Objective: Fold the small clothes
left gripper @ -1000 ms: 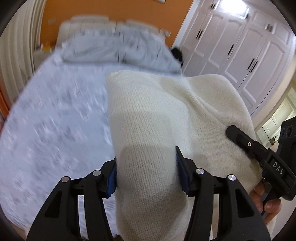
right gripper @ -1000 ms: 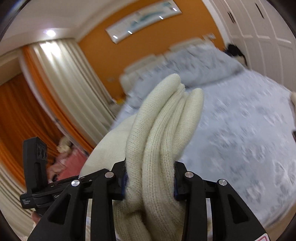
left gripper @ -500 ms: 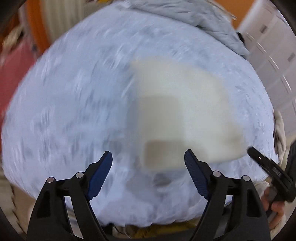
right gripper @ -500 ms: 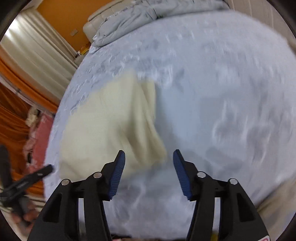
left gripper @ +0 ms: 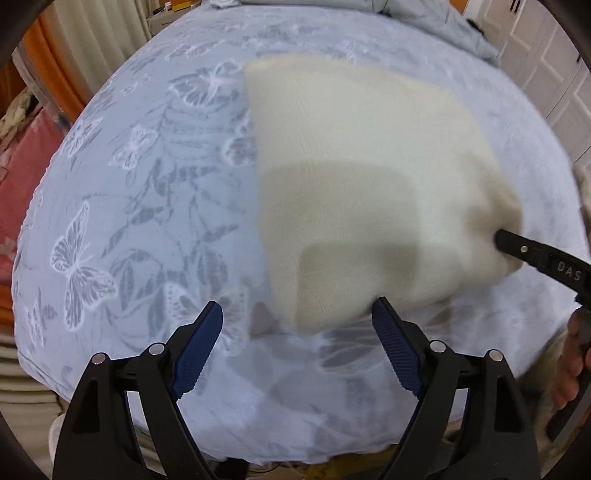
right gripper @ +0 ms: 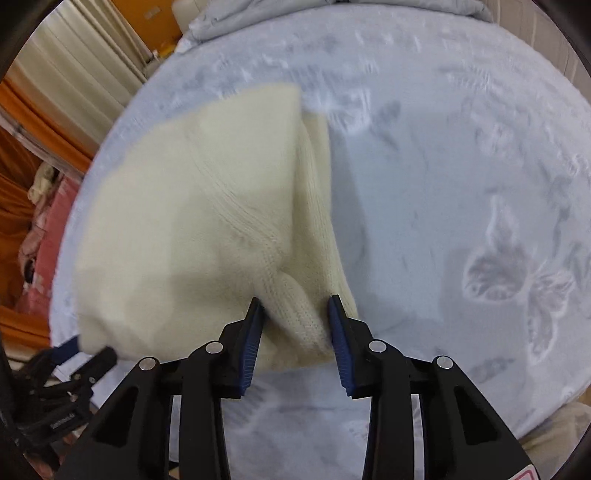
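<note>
Nearest the left wrist camera, the left tongs [left gripper: 297, 325] are spread wide and opening further, with only the sweater's near corner at the inner side of one blue pad [left gripper: 389, 328] and nothing pinched; below them lies bare bedspread [left gripper: 122, 206]. In the right wrist view the right tongs [right gripper: 295, 314] are closing, and a thick ribbed bunch of the sweater's [right gripper: 207, 221] edge sits between the blue pads, which look to be in contact with the knit on both sides, so I judge this corner to be held. Just past both tongs, the cream knitted sweater lies on the bed as a compact folded packet, several layers deep at its right edge, with a raised seam running diagonally across the top layer. Its outline is roughly a tapered block, not a neat rectangle, and motion blur softens the far edge, so how square the fold is cannot be told. A person's hand [left gripper: 569, 369] shows at the right edge of the left view, on the other tool's handle. Further off the butterfly-patterned bedspread runs to a crumpled grey duvet [right gripper: 332, 11] at the head of the bed. My judgement: the main folds are done and the packet is down on the bed; what remains is letting go on the right side, perhaps squaring the edges, and then any other garments, none of which appear here.
</note>
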`<state>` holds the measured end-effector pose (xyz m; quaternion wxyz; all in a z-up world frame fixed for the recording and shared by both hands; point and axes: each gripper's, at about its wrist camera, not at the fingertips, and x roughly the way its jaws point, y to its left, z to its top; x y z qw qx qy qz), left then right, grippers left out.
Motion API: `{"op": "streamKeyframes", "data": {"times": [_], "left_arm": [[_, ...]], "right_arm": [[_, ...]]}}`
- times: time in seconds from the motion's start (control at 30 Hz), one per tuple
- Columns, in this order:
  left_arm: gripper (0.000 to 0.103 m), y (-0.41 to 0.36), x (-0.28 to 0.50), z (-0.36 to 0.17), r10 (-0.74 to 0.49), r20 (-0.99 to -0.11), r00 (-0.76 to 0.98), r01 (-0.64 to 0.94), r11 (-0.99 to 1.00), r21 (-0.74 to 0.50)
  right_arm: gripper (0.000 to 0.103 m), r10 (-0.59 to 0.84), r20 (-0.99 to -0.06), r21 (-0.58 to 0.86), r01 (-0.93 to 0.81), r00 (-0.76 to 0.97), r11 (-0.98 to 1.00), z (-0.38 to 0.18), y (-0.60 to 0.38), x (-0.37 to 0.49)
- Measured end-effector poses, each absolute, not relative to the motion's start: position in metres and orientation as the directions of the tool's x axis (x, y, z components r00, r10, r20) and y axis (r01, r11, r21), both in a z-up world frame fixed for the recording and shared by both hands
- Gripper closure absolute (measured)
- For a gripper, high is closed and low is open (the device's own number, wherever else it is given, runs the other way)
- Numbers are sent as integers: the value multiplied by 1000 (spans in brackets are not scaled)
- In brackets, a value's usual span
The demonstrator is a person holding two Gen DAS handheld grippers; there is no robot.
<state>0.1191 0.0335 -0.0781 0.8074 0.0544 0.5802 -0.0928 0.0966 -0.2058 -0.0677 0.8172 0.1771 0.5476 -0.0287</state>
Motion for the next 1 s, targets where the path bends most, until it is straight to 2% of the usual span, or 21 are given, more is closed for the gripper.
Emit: {"op": "streamKeyframes", "data": {"times": [0.03, 0.1, 0.13, 0.17, 0.23, 0.33, 0.47, 0.57, 0.7, 0.83, 1.0], "left_arm": [[22, 38, 120, -83, -75, -951, 301, 193, 981, -17], [26, 52, 126, -97, -43, -963, 265, 125, 992, -10], [26, 57, 128, -101, -68, -966, 251, 105, 994, -43], [26, 61, 130, -103, -89, -967, 238, 80, 994, -72], [27, 59, 131, -97, -73, -967, 246, 73, 996, -57], [27, 48, 120, -76, -8, -953, 303, 119, 992, 30], [26, 44, 96, -41, 17, -928, 371, 134, 988, 72], [15, 35, 76, -8, 7, -890, 456, 145, 986, 82], [13, 19, 55, 21, -7, -843, 537, 157, 983, 92], [12, 9, 38, 25, -21, -827, 562, 159, 984, 83], [12, 8, 23, 15, -16, -817, 576, 134, 988, 75]], "right_arm": [[60, 147, -909, 257, 247, 389, 935, -70, -208, 97], [54, 168, -911, 281, 270, 376, 921, -76, -213, 98], [47, 186, -911, 304, 297, 367, 905, -80, -220, 98], [46, 206, -907, 330, 315, 367, 890, -80, -223, 97], [48, 211, -899, 353, 352, 384, 867, -73, -228, 91], [50, 122, -889, 298, 356, 441, 886, -41, -222, 71], [48, 12, -850, 222, 337, 527, 915, 2, -209, 31], [48, -39, -825, 178, 325, 564, 929, 21, -197, 10], [47, -80, -801, 139, 314, 594, 939, 31, -183, -8], [41, -100, -784, 127, 316, 612, 940, 32, -178, -25], [39, -106, -785, 133, 334, 610, 933, 27, -180, -41]]}}
